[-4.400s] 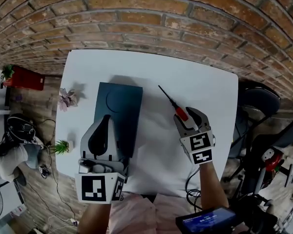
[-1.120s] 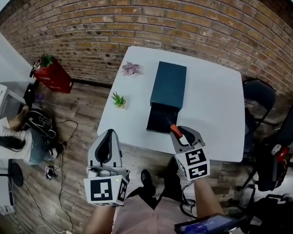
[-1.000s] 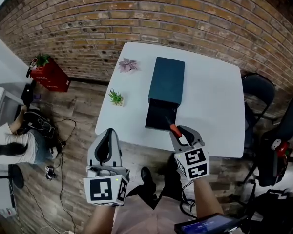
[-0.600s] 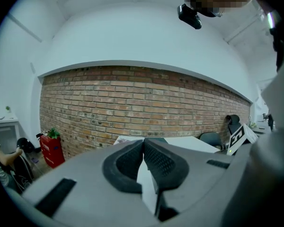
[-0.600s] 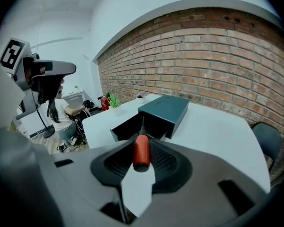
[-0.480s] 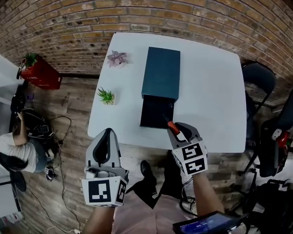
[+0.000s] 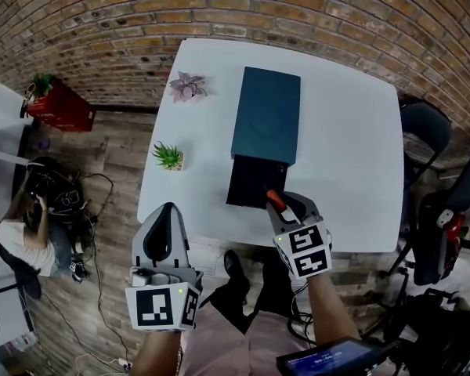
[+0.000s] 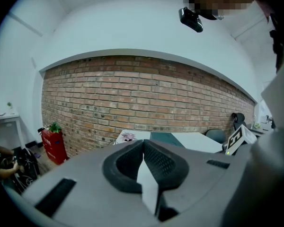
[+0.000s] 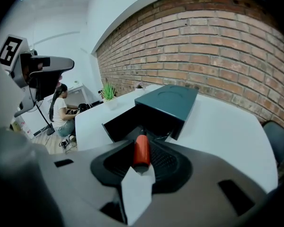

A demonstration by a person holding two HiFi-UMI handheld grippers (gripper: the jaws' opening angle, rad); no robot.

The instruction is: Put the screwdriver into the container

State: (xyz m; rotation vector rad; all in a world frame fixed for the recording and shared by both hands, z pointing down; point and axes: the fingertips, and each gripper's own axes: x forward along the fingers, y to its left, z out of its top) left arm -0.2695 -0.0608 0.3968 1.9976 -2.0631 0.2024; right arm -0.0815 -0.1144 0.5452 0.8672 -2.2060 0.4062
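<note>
Your right gripper [image 7: 285, 208] has carried the screwdriver [image 7: 274, 199] from the bare right part of the white table [image 7: 352, 155] to the lower middle of the frame. It is now at the near right corner of the dark drawer [image 7: 247, 180], which has been pulled out of the teal container [image 7: 266, 120]. Its jaws are clamped partway on the red handle, which points toward the drawer. Your left gripper [image 7: 166, 216] hangs at lower left, off the table's edge, jaws pressed together with nothing between them.
</note>
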